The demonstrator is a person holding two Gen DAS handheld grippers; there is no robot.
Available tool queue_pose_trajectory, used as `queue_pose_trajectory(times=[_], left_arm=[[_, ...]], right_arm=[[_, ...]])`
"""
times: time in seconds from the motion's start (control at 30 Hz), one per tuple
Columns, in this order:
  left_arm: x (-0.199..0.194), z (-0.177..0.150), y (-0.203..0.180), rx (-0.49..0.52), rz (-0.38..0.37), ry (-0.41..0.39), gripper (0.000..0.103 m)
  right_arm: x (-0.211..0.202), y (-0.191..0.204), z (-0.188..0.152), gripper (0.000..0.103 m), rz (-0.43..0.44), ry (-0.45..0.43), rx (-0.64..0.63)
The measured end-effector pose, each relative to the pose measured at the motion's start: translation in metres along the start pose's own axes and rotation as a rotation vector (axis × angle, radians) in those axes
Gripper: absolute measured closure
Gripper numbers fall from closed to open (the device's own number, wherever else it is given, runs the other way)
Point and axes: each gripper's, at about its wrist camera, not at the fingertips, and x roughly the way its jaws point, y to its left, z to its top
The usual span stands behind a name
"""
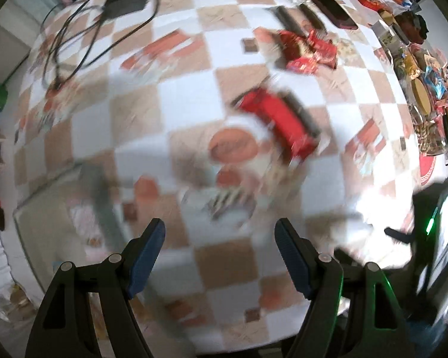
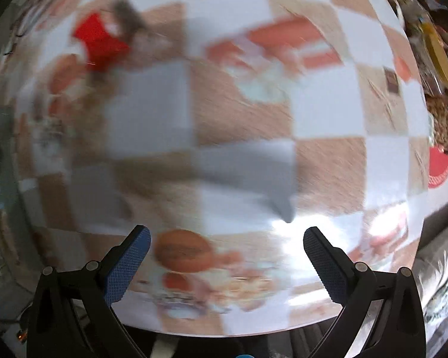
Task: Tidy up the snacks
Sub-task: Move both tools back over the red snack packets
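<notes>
1. Checkered surface [image 1: 170, 59] in tan and white squares with food prints, both views smeared with motion blur, so fine detail is a guess.
2. Red snack pack [image 1: 279, 122] lying flat near the middle of the surface, ahead and a bit right of the left tongs [image 1: 219, 256]. Looks long and boxy, with a dark strip along one edge.
3. Long axis running diagonally, from upper left to lower right in the left view. Probably means a wrist twist so the pads close across the narrow side.
4. Same red snack pack [image 2: 100, 40] sits far up and left in the right view, well apart from the right tongs [image 2: 227, 261]. Left side clearly nearer, so likely the better pick.
5. Left tongs spread wide, nothing between the pads. Right tongs also spread wide and empty.
6. Small heap of red wrappers [image 1: 307, 49] farther back, beyond the pack, next to two dark bars [image 1: 286, 18].
7. More packaged snacks [image 1: 424, 95] crowded along the far right edge. Black adapter with cables [image 1: 125, 0] at the back left, well out of the way.
</notes>
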Motion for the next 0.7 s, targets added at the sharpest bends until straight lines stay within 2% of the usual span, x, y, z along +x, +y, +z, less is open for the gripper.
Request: queue_pose_trajectory(times=[0.13,0.23,0.33,0.43,0.53,0.63,0.67,0.7], left_arm=[[0.004,0.044,-0.023,0.02,-0.012,-0.014,0.024],[0.008,0.085,-0.039,-0.011,-0.06,-0.018,0.024],[0.011,0.123,-0.047,-0.05,-0.057,-0.034,0.024],[0.016,0.159,-0.049,-0.124,-0.045,-0.058,0.024],[0.028,0.182,-0.049,-0.193,-0.07,-0.035,0.024],[0.045,0.191,-0.054,-0.222,-0.078,0.003,0.024],[0.052,0.194,-0.056,-0.227,-0.073,0.016,0.024],[0.058,0.195,-0.057,-0.227,-0.07,0.027,0.024]], right_arm=[[0.014,-0.029,-0.003,0.0,0.006,0.041,0.036],[0.009,-0.035,-0.005,0.0,0.001,0.02,0.005],[0.007,-0.04,-0.011,0.0,0.001,0.01,-0.01],[0.003,-0.032,-0.016,0.0,0.001,0.009,-0.019],[0.005,-0.014,-0.031,0.0,-0.001,0.001,-0.018],[0.003,-0.005,-0.043,0.0,-0.001,-0.01,-0.019],[0.01,0.014,-0.05,0.0,-0.002,-0.013,-0.019],[0.01,0.014,-0.054,0.0,-0.002,-0.014,-0.02]])
